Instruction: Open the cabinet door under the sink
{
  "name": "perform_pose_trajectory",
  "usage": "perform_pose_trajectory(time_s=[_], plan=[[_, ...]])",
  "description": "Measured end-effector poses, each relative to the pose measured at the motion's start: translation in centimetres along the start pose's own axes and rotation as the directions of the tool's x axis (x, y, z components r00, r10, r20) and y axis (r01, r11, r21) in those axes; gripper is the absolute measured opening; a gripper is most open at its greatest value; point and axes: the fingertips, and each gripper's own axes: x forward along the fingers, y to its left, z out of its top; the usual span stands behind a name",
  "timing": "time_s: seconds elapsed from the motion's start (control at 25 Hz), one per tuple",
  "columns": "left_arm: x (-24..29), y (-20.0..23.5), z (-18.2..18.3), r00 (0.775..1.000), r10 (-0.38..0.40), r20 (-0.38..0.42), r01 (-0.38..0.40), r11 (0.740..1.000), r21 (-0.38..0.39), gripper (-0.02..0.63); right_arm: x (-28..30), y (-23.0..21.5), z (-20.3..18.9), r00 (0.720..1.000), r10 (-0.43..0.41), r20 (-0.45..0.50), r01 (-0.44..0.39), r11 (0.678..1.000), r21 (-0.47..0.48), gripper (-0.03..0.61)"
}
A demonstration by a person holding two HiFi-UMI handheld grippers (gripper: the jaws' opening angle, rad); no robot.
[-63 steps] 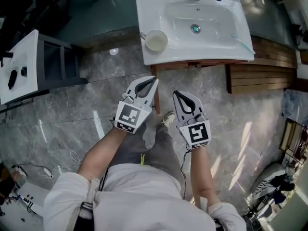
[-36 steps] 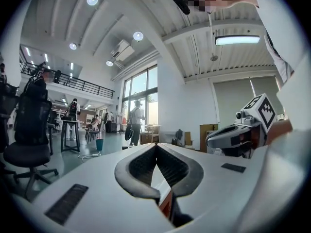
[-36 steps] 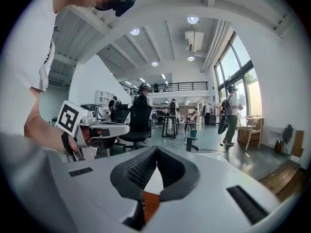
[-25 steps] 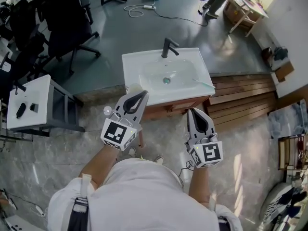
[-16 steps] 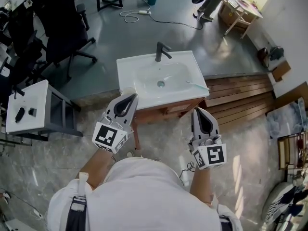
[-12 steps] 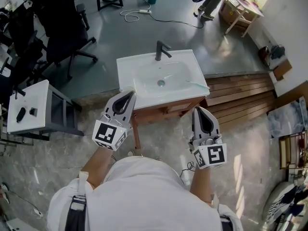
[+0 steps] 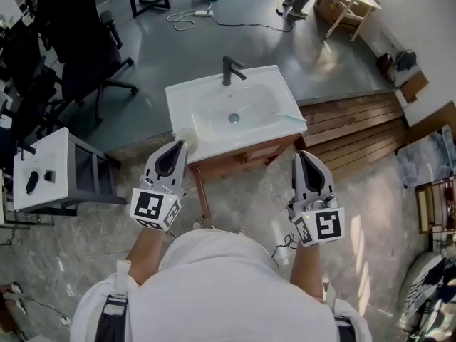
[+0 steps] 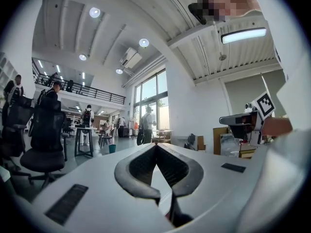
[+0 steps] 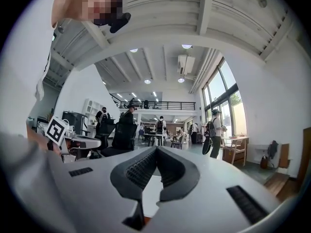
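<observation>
A white sink [image 7: 228,112] with a black tap [image 7: 229,68] sits on a wooden cabinet [image 7: 249,155]. From above only the thin top edge of the cabinet front shows, and the door itself is hidden. My left gripper [image 7: 179,145] hangs in front of the sink's left corner, shut and empty. My right gripper [image 7: 301,155] is off the sink's right corner, also shut and empty. Neither touches the cabinet. Both gripper views look level across the room. The left gripper's [image 8: 155,146] and right gripper's [image 9: 156,148] dark jaws meet at their tips with nothing between them.
A pale cup [image 7: 184,135] stands on the sink's near left corner. A white side table [image 7: 43,168] is at the left, black office chairs [image 7: 78,41] behind it. Wooden decking [image 7: 356,130] lies right of the cabinet. People stand far back in the hall.
The head view has pulled up and back from the sink, so more of the room shows. Both grippers have spread apart to either side of the cabinet and stayed shut.
</observation>
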Motion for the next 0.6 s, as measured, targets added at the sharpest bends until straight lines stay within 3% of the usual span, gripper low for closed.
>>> perform_pose_trajectory(time_s=[0.6], plan=[[-0.2,-0.1,1.4,0.999,-0.036,0.004,0.036,0.999,0.008,0.015,0.9,1.2,0.9,1.0,0.022,0.005,-0.022,1.0,0.003,0.031]])
